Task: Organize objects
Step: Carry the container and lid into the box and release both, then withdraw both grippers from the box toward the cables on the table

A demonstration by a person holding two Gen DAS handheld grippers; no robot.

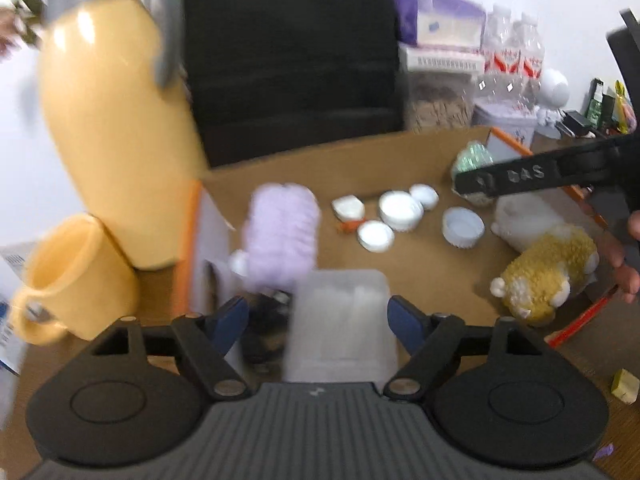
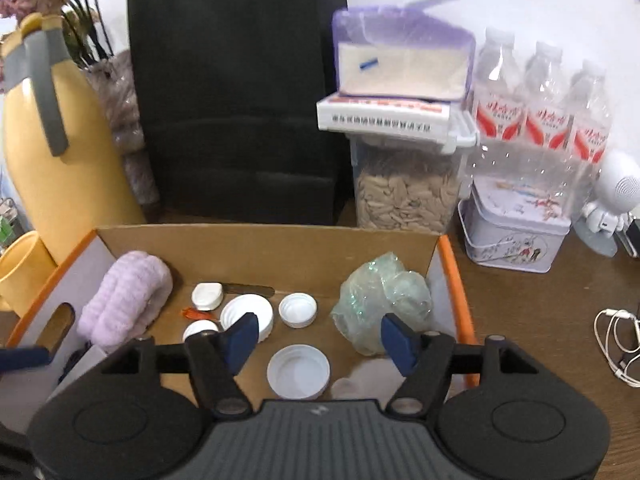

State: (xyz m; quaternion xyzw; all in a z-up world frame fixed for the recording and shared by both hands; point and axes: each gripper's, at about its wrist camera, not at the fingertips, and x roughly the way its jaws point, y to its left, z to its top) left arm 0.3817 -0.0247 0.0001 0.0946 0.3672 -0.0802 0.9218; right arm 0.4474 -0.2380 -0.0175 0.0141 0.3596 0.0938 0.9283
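Cardboard box (image 2: 280, 248) sits on the brown table in front of a black bag, and most of the loose things already lie in it — white caps (image 2: 298, 372), a lilac fluffy roll (image 2: 124, 300) at its left end and a crumpled clear wrapper (image 2: 380, 300) at its right. In the left wrist view two plush toys (image 1: 548, 272) lie by the box's right side, and a translucent plastic container (image 1: 340, 320) stands between the fingers of the left gripper (image 1: 320, 320); blur hides whether the pads touch it, though the jaws look spread wider than it. The right gripper (image 2: 316, 340) hangs over the box floor, jaws wide apart with nothing in them, a white cap just beneath. The step in hand looks like a drop-off into the box, or a reach for the next piece. Next, I judge, each tool needs a clear target — the container must be either released or squeezed squarely on its side walls.
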